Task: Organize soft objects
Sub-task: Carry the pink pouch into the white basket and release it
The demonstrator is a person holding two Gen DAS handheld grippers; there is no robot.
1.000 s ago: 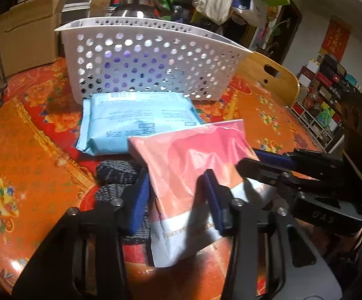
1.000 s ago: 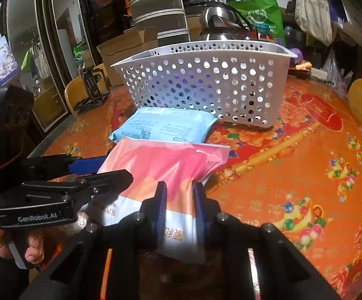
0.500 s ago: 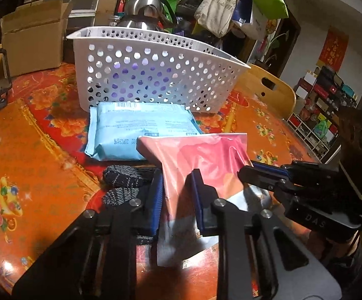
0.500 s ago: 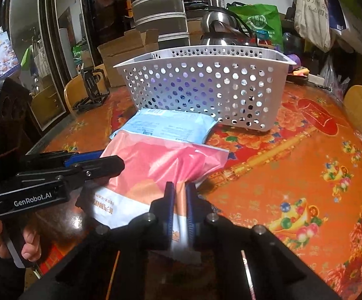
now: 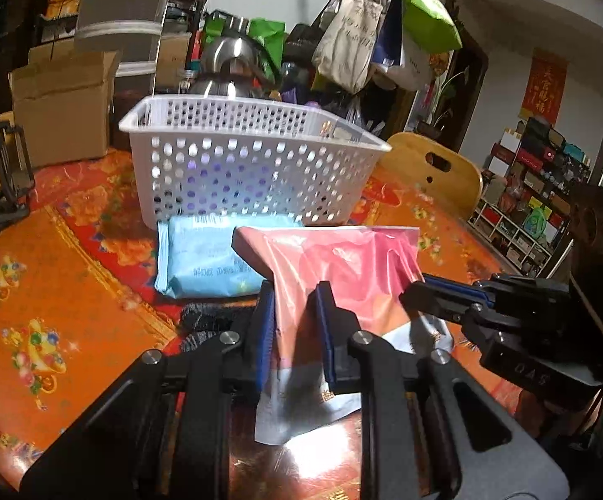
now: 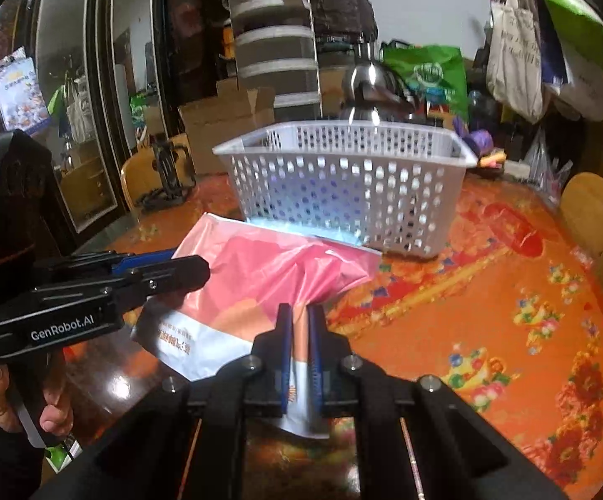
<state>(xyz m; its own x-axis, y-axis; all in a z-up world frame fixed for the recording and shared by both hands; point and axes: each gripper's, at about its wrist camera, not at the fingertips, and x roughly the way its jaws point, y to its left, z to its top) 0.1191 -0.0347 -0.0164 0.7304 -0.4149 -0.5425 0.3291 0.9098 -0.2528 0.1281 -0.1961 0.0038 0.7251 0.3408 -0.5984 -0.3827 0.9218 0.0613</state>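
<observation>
A pink and white soft packet (image 5: 343,266) (image 6: 260,275) hangs just above the table, gripped at both near corners. My left gripper (image 5: 295,291) is shut on its left part. My right gripper (image 6: 299,312) is shut on its right part and also shows from the side in the left wrist view (image 5: 443,296). A light blue soft packet (image 5: 201,254) lies flat on the table behind it, against a white perforated basket (image 5: 251,166) (image 6: 343,183). Dark knitted socks (image 5: 205,321) lie under the pink packet's left edge.
The round table has an orange and red flowered cloth (image 6: 489,312). A black folding stand (image 5: 1,183) sits at the left. Cardboard boxes (image 5: 60,108), a steel kettle (image 5: 226,66) and hanging bags (image 5: 376,33) crowd the back. A wooden chair (image 5: 434,171) stands at the right.
Both grippers closed on the pink packet and lifted it off the table. The basket now looks lower and farther in both views.
</observation>
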